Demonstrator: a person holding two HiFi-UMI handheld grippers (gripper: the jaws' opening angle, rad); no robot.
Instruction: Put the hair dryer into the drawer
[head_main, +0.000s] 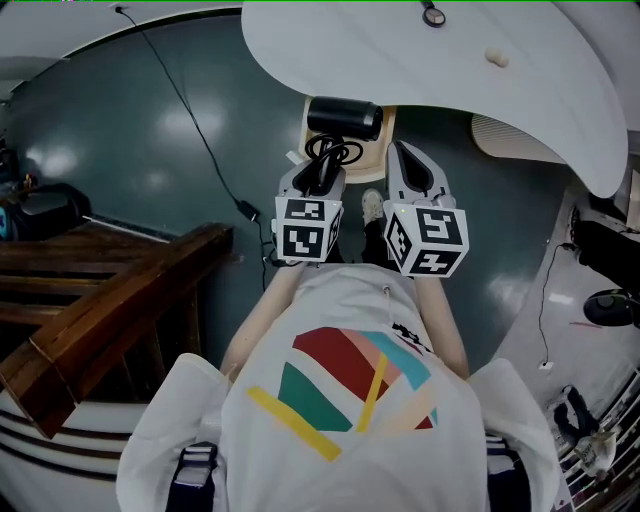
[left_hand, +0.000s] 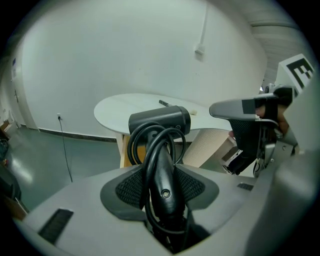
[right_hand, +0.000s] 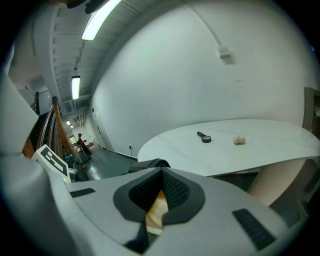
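A black hair dryer (head_main: 344, 118) with its cord looped round it is held by the handle in my left gripper (head_main: 322, 168), jaws shut on it. In the left gripper view the handle (left_hand: 164, 187) stands between the two pads, with the barrel (left_hand: 160, 120) above. The dryer hangs over a light wooden drawer unit (head_main: 389, 128) under the table's edge, seen as pale wood (left_hand: 124, 150) behind the dryer. My right gripper (head_main: 404, 160) is just right of the dryer, jaws together with nothing in them. Its tips meet (right_hand: 161, 172), and the dryer (right_hand: 149, 164) shows dark beyond them.
A white round table (head_main: 400, 60) carries a small black object (head_main: 433, 14) and a cream lump (head_main: 496, 57). Its ribbed pedestal (head_main: 500, 135) is at the right. A dark wooden railing (head_main: 110, 310) fills the left. A black cable (head_main: 190, 110) crosses the green floor.
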